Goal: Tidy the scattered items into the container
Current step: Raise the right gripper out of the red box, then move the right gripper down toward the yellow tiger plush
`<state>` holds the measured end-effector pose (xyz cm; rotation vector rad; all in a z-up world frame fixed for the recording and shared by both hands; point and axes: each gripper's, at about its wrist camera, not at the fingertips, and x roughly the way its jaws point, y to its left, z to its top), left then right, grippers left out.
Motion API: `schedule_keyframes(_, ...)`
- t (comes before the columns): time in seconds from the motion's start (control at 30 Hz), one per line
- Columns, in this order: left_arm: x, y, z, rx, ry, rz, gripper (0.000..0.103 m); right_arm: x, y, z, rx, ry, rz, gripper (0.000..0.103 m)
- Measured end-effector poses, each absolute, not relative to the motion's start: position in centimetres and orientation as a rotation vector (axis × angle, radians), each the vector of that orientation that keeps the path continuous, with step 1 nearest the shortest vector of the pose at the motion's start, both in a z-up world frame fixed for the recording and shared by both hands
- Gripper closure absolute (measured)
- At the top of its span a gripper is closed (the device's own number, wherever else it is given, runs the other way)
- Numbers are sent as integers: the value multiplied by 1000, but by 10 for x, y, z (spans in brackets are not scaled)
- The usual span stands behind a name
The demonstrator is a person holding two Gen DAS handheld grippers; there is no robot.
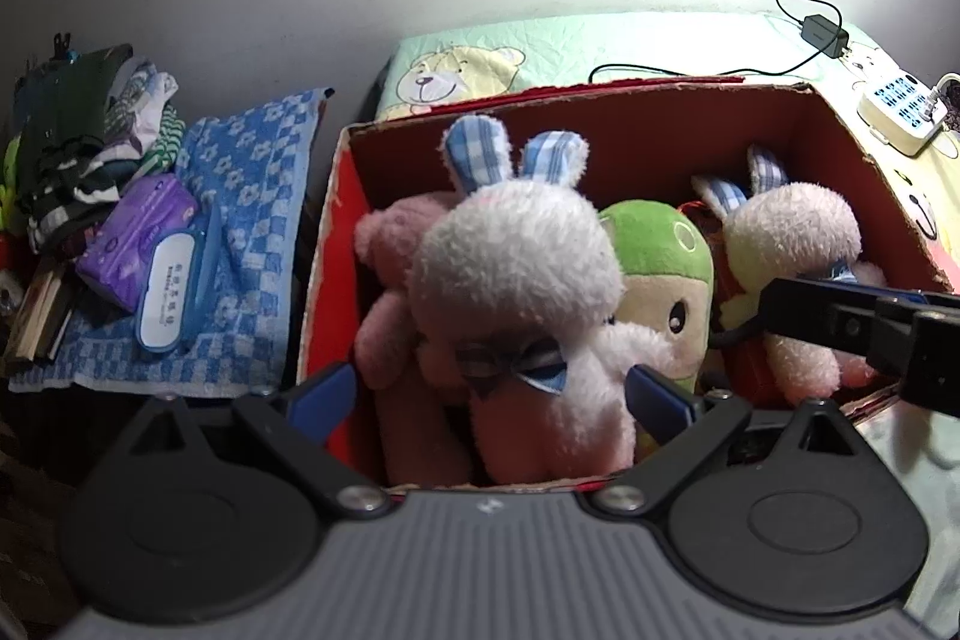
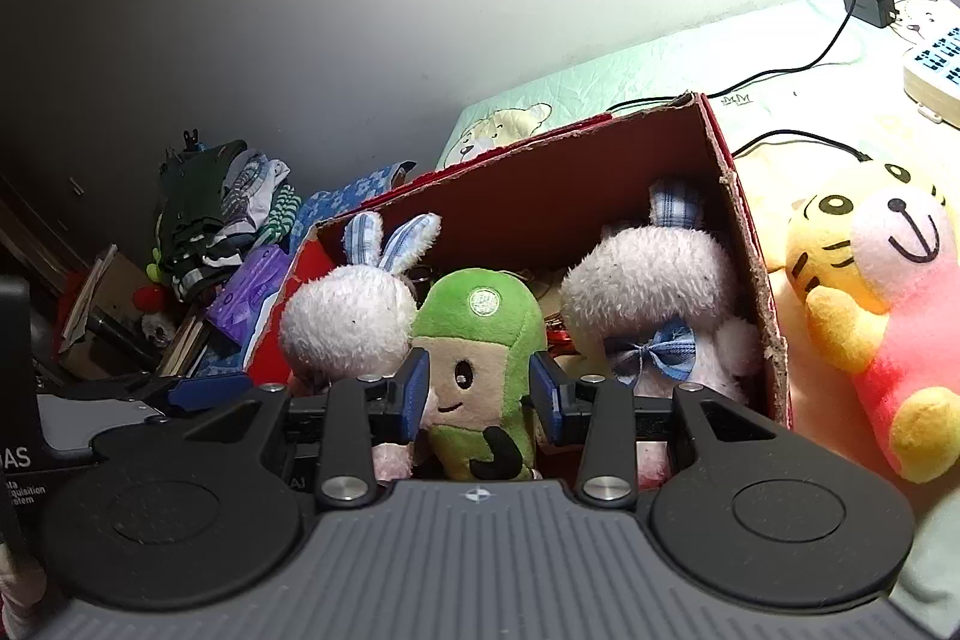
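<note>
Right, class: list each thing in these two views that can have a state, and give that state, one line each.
cardboard box: open-topped, holding four plush toys
left gripper: open, jaws either side of left-hand rabbit
left-hand rabbit: upright in box, not gripped
right gripper: shut on green plush
green plush: upright in box, gripped
right-hand rabbit: in box, free
pink plush: in box, free
yellow tiger: outside box, on bed

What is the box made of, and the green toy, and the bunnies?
The box looks like cardboard: brown inside, red outside, with a rough torn rim. The green toy looks like short smooth plush with a stitched face. The two bunnies look like fluffier long-pile plush, with checked cloth ears and bows. The stuffing cannot be seen.
</note>
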<state>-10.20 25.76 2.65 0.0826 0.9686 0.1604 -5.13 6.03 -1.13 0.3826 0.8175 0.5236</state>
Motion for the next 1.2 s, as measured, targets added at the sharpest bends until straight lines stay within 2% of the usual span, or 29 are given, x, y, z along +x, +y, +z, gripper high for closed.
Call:
schedule_keyframes(0.27, -107, 249, 35, 89, 957, 194, 14, -55, 48, -7, 406, 797, 559, 62)
schedule_keyframes(0.67, -114, 212, 51, 97, 915, 168, 18, -62, 8, -4, 485, 764, 602, 62)
schedule_keyframes(0.8, -114, 193, 56, 84, 905, 138, 23, -62, -11, -2, 500, 754, 609, 62)
schedule_keyframes(1.03, -106, 152, 63, 84, 879, 72, 24, -60, -54, -3, 535, 745, 585, 61)
schedule_keyframes(1.2, -101, 134, 61, 49, 892, 37, 33, -57, -79, -6, 552, 753, 563, 61)
